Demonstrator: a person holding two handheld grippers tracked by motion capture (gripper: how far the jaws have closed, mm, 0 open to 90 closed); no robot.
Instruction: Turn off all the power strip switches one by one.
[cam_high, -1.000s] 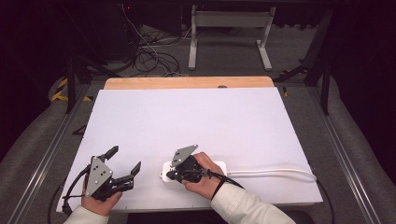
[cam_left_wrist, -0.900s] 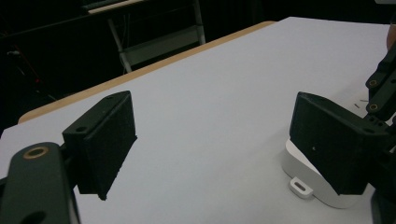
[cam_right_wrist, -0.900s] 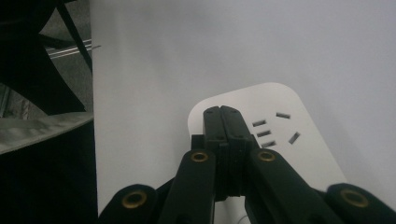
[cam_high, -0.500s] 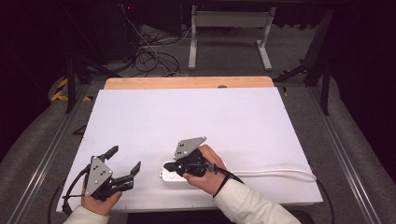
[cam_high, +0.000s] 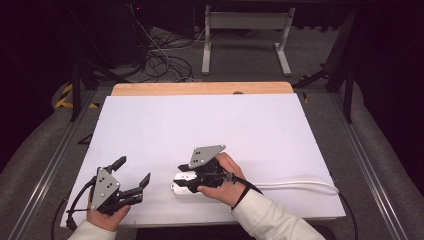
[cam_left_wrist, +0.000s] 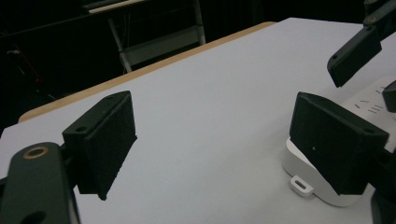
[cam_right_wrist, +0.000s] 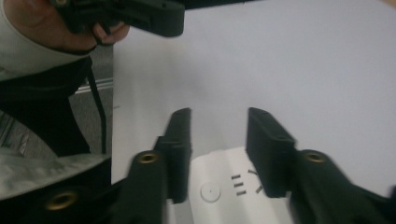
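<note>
White board (cam_high: 210, 130) is covering the table, with a strip of bare wood edge (cam_high: 200, 88) showing along its far side. Room around it is sitting dark: a tangle of cables (cam_high: 162, 55) and a pale metal stand (cam_high: 245, 30) are lying on the grey floor beyond. White power strip (cam_high: 182, 184) is lying flat near the front edge, about centre, its white cord (cam_high: 295, 185) running off to the right. Strip is showing rounded corners, a small mounting tab (cam_left_wrist: 301, 184), slot sockets and a round button (cam_right_wrist: 210, 192) on top. Right gripper (cam_high: 184, 176) is hovering over the strip, jaws parted and straddling its top face; contact is unclear. Left gripper (cam_high: 132, 175) is sitting just beside the strip, jaws spread wide, holding nothing.
</note>
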